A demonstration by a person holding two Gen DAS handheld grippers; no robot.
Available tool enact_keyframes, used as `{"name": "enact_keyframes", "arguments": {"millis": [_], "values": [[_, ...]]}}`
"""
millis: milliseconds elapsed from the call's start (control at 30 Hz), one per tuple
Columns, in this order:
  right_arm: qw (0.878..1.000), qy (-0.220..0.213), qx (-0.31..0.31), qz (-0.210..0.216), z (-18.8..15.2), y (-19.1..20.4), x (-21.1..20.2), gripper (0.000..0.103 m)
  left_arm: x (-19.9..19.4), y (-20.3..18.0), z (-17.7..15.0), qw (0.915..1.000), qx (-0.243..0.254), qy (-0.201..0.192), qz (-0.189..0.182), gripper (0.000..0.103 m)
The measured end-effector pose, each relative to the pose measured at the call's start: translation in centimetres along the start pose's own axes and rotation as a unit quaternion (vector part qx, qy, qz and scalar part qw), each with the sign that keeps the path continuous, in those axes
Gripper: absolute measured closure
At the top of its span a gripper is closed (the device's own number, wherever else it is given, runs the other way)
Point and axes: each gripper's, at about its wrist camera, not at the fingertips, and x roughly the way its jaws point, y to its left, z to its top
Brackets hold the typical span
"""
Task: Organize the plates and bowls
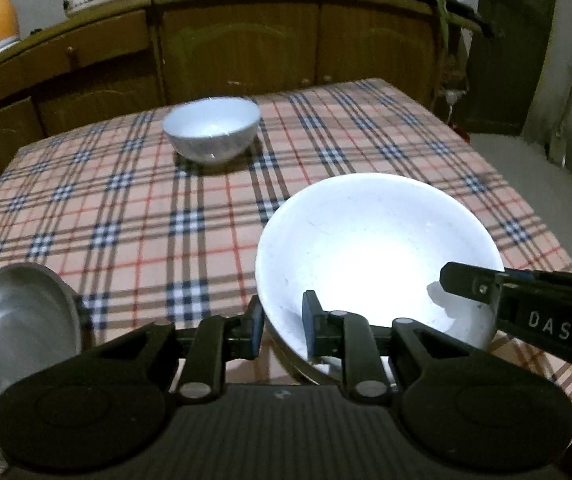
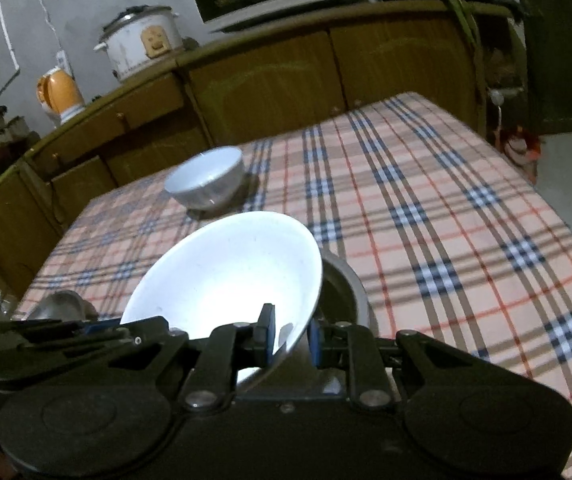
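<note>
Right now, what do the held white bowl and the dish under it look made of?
Held white bowl: likely glazed ceramic, possibly melamine; glossy opaque white with a bright glare patch. The right gripper and left gripper both straddle its rim. Dish under it: looks like stainless steel; grey, brushed, dull reflective sheen.

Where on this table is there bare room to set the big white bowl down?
Open plaid tablecloth lies right of the small white bowl out to the far and right edges, and also left of that bowl. The near edge is crowded: big white bowl, metal bowl beneath, steel plate.
</note>
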Motion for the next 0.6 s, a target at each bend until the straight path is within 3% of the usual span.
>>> {"name": "enact_keyframes", "arguments": {"millis": [600], "values": [[1.0, 0.004, 0.028, 0.007, -1.1, -1.6, 0.3, 0.08, 0.8, -2.4, -1.4, 0.9968, 0.069, -0.005, 0.039, 0.075]]}}
